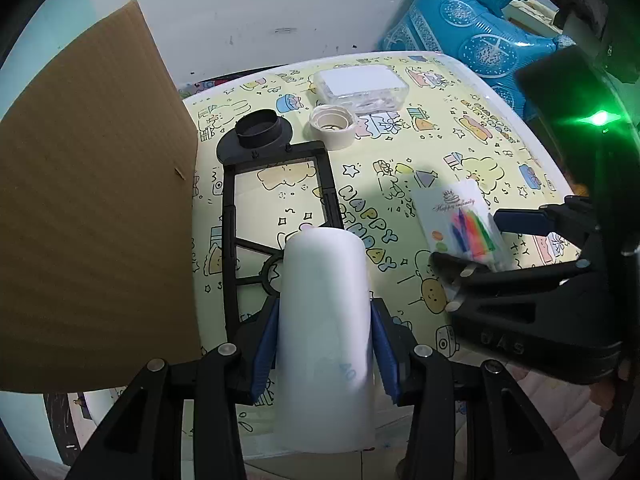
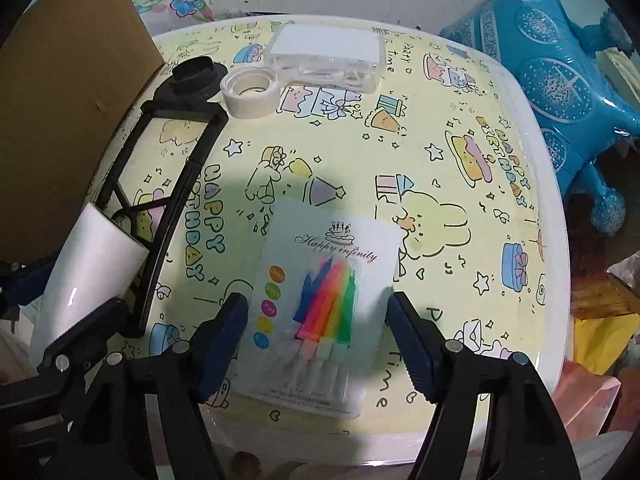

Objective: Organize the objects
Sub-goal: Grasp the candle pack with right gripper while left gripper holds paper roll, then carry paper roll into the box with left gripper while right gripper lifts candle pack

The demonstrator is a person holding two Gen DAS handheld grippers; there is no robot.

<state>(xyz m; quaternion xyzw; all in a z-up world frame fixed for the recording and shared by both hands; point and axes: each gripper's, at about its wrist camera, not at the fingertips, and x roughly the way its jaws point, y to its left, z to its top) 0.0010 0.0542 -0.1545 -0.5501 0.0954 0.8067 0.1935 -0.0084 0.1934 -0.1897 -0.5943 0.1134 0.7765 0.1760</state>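
Observation:
My left gripper (image 1: 324,344) is shut on a white cylinder (image 1: 325,320), held above the table's near left edge; the cylinder also shows in the right wrist view (image 2: 92,256). A pack of coloured birthday candles (image 2: 320,308) lies flat on the yellow patterned table (image 2: 460,200). My right gripper (image 2: 318,336) is open, its blue pads on either side of the pack without touching it. In the left wrist view the pack (image 1: 460,224) lies between the right gripper's fingers (image 1: 520,220).
A black plastic frame (image 1: 276,208) lies at the table's left, with a tape roll (image 1: 334,124) and a clear plastic box (image 1: 360,88) behind it. A cardboard sheet (image 1: 92,200) stands at the left. A blue foil balloon (image 2: 560,72) sits at the right.

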